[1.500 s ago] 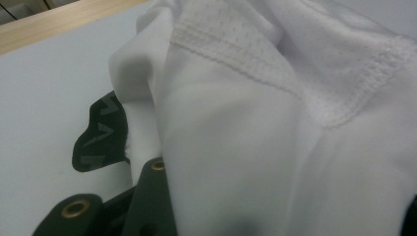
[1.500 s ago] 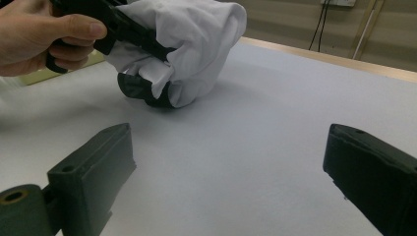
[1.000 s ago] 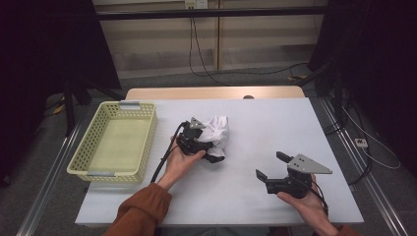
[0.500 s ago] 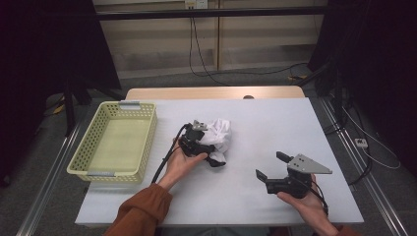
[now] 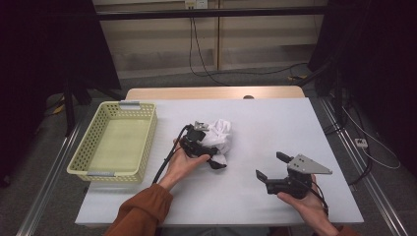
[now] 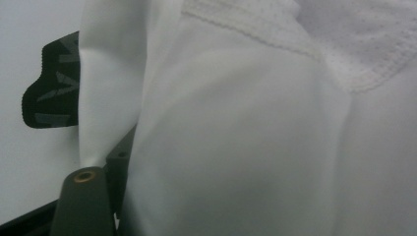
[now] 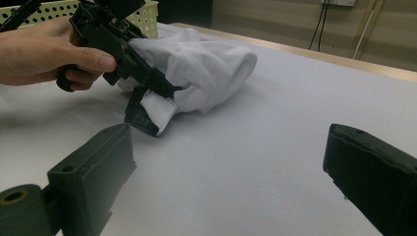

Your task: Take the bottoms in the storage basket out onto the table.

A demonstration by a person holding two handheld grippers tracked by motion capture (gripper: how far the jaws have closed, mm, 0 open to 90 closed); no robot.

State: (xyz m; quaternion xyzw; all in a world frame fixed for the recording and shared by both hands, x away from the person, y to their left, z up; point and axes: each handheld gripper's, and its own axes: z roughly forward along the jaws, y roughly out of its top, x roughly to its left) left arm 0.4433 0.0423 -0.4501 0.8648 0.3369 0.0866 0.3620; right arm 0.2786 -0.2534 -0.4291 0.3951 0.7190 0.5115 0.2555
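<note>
Dark curtains and a pale wall with hanging cables stand behind your white table (image 5: 275, 123); on its left part rests a yellow perforated basket (image 5: 147, 129), with nothing visible inside it. Near the middle of the table lies a crumpled white garment (image 5: 220, 133); it has a ribbed hem, seen close in the left gripper view (image 6: 255, 24). Your left gripper (image 5: 214, 155) is at the near edge of this garment, held by your left hand (image 5: 183, 162) in an orange sleeve (image 5: 140, 214); its jaws have just been opening, and white cloth is lying between them. In the right gripper view one black jaw lies on top of the cloth and the other is under a fold; they do not look to press it. Your right gripper (image 5: 268, 165) is well apart from the garment, toward the near right corner, above the bare table; its two jaws stand wide apart with nothing between them; your right hand (image 5: 307, 204) holds it from below.
</note>
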